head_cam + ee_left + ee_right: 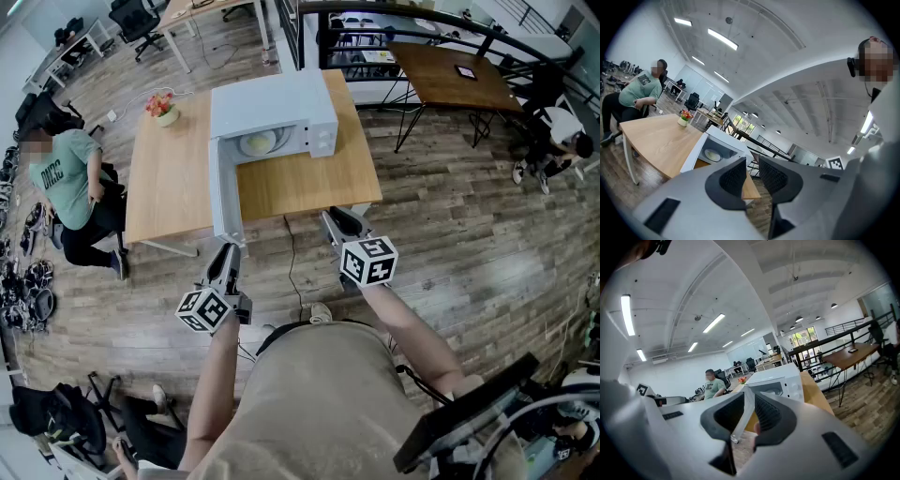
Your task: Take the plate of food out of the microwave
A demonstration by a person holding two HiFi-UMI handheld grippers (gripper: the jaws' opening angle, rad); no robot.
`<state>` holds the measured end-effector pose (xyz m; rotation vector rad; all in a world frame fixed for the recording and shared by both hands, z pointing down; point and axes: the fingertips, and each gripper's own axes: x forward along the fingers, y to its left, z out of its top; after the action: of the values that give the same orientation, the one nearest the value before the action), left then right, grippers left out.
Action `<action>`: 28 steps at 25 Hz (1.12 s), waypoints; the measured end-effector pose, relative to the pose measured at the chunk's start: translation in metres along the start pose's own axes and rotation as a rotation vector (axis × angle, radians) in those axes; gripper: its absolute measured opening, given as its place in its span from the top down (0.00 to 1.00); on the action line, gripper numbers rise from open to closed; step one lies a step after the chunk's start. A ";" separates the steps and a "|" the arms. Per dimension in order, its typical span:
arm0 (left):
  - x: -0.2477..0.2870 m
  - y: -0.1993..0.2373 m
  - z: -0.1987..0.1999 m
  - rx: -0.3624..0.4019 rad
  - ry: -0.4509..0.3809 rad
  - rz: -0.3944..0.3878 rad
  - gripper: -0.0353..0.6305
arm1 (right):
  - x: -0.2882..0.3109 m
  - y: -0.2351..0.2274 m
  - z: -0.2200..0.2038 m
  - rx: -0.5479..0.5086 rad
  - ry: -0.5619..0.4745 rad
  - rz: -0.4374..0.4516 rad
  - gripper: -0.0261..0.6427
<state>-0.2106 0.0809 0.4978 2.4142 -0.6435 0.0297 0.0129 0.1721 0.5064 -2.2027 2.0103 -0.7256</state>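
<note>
A white microwave [281, 108] stands on a wooden table [178, 178]. Its door [223, 197] is swung wide open toward me, past the table's front edge. Inside lies a pale plate of food [258, 142], which the left gripper view also shows as a plate [712, 154] deep in the cavity. My left gripper [228, 248] hovers just below the door's free end, apart from it. Its jaws stand a little apart with nothing between them [752, 161]. My right gripper [330, 217] is at the table's front edge, right of the door, also narrowly open and empty [750, 397].
A small pot of flowers [164, 110] sits at the table's far left corner. A person [66, 178] is seated left of the table. A cable [292, 262] runs over the wood floor below the table. A dark table [450, 75] and a black railing stand behind.
</note>
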 end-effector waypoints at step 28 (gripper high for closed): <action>0.005 -0.022 -0.039 -0.029 0.014 0.028 0.82 | -0.012 -0.015 -0.019 0.157 0.040 0.117 0.80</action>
<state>-0.1904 0.1168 0.5175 2.3746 -0.6674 0.0489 0.0192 0.1905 0.5249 -1.9827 2.0041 -0.8870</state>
